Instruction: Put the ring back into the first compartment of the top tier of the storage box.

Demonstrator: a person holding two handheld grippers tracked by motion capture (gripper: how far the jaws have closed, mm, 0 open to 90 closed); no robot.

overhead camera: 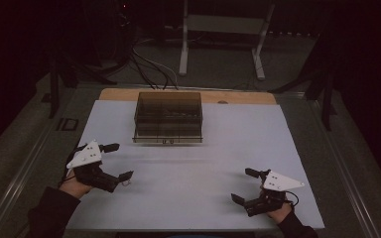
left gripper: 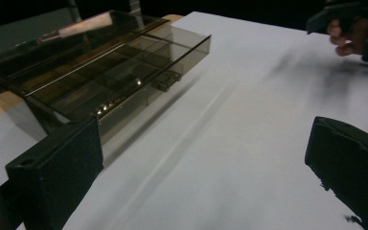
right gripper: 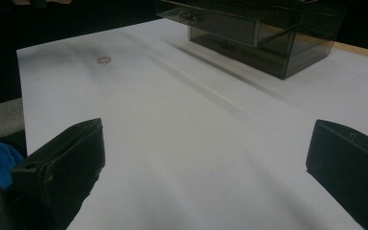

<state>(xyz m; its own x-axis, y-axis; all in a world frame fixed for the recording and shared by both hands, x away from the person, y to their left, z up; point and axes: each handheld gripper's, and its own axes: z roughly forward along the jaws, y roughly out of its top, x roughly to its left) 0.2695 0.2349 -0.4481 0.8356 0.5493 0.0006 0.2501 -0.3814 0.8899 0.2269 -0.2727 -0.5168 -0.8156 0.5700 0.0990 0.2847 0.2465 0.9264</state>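
The scene is dimly lit, and the surroundings at the upper edges are lost in darkness. Light is reflected mostly by the white counter [overhead camera: 188,183]. A glare streak is seen on the smoked plastic box [left gripper: 105,72] at upper left; soft shadows are cast beneath it.

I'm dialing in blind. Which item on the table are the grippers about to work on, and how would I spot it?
Find the white sheet covering the table, then look to its far edge, centred. There stands a smoky, see-through plastic box with inner compartments and small latches on its front. It is the only object standing on the sheet; the left gripper and right gripper wait open nearer the person.
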